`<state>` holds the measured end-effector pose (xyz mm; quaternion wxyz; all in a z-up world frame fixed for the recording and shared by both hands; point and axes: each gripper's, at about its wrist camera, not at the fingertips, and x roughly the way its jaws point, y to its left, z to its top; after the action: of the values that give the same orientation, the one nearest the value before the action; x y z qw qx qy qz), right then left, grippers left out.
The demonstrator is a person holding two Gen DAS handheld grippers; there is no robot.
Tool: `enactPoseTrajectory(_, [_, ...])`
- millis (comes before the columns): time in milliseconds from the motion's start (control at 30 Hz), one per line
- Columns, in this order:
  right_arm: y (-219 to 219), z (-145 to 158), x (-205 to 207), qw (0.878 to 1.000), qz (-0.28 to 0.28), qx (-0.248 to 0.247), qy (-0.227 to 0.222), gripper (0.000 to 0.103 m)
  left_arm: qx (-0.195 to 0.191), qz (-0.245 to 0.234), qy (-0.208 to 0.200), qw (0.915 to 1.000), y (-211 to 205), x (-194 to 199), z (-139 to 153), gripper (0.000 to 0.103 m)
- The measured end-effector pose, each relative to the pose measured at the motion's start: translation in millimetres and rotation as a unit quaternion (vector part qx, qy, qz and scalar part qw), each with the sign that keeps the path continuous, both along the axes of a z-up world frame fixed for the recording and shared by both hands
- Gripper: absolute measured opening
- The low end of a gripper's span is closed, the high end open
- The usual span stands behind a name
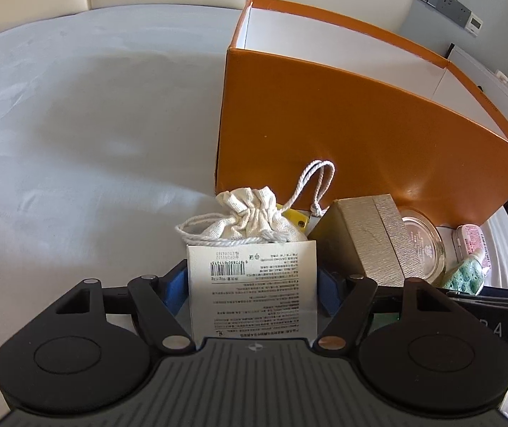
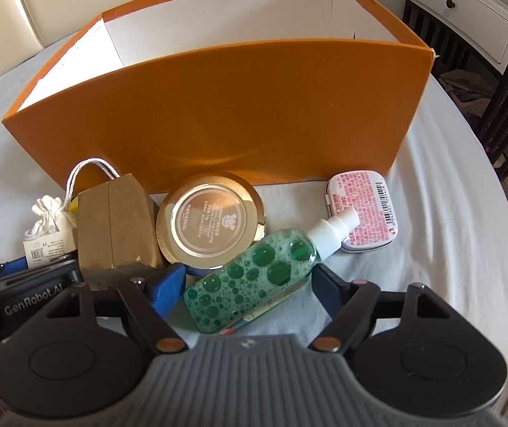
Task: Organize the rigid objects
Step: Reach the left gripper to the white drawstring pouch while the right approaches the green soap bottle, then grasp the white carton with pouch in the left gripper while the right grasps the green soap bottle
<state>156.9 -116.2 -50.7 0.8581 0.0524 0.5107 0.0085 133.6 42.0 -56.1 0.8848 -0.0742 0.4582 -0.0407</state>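
Between the left hand-held gripper's [image 1: 252,284] pads: white carton [image 1: 252,284].

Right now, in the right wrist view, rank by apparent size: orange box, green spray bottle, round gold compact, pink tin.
1. orange box, far the largest.
2. green spray bottle, though it lies nearest the camera, which inflates it.
3. round gold compact; close to the bottle, so this order is unsure.
4. pink tin, smallest.
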Motion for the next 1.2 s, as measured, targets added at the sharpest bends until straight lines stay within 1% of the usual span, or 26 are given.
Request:
enactPoseTrajectory(167, [-2.0,3.6,-8.2,1.000,0.027,-0.004,-0.001,0.074,0.007,-0.011,0.012,0.9998,2.7,-8.1,6.2,0.081])
enactPoseTrajectory(267, [-0.9,8.3,-16.5,0.999,0.053,-0.015,0.002,0.073,0.011,-0.017,0.021,0.9996,2.6,-17.7,13.5,0.081])
enactPoseTrajectory(367, [3.3,12.4,-25.2,0.995,0.090,-0.041,0.007,0.073,0.016,-0.028,0.035,0.9989,0.7,-25.4,19.7,0.081])
enactPoseTrajectory(500, [6.6,15.1,-42.8,0.988,0.134,-0.070,0.009,0.073,0.013,-0.039,0.057,0.9975,4.0,-41.0,23.4,0.081])
enactPoseTrajectory(600, [7.8,11.4,-46.8,0.986,0.146,-0.077,0.015,0.073,0.016,-0.044,0.063,0.9969,2.7,-48.9,21.1,0.081])
enactPoseTrajectory(667, [9.2,8.3,-45.9,0.987,0.140,-0.078,0.015,0.073,0.013,-0.037,0.061,0.9974,2.0,-47.8,18.2,0.081])
enactPoseTrajectory(733, [7.0,8.8,-38.7,0.989,0.128,-0.071,0.011,0.073,0.002,-0.024,0.050,0.9985,5.5,-43.5,17.6,0.081])
enactPoseTrajectory(800, [6.2,12.4,-34.1,0.993,0.110,-0.051,0.013,0.071,-0.006,-0.015,0.041,0.9990,7.1,-35.8,15.3,0.081])
enactPoseTrajectory(867, [2.2,14.5,-29.8,0.995,0.091,-0.026,0.018,0.072,-0.012,-0.008,0.035,0.9993,8.6,-28.7,12.2,0.081])
enactPoseTrajectory(1000, [-10.0,14.9,-22.5,0.999,0.041,0.008,0.027,0.072,-0.010,-0.005,0.031,0.9995,7.9,-15.5,7.0,0.081])
enactPoseTrajectory(1100, [-22.2,13.1,-17.5,0.999,0.007,0.035,0.039,0.071,-0.009,-0.002,0.032,0.9995,6.5,-6.7,1.7,0.081])
enactPoseTrajectory(1133, [-23.5,12.0,-16.3,0.998,0.007,0.042,0.043,0.069,-0.007,-0.002,0.032,0.9994,5.6,-5.0,-1.0,0.081])
enactPoseTrajectory(1200, [-21.6,9.9,-14.9,0.997,0.013,0.058,0.053,0.056,-0.004,-0.002,0.034,0.9994,3.9,-2.4,-5.0,0.081])
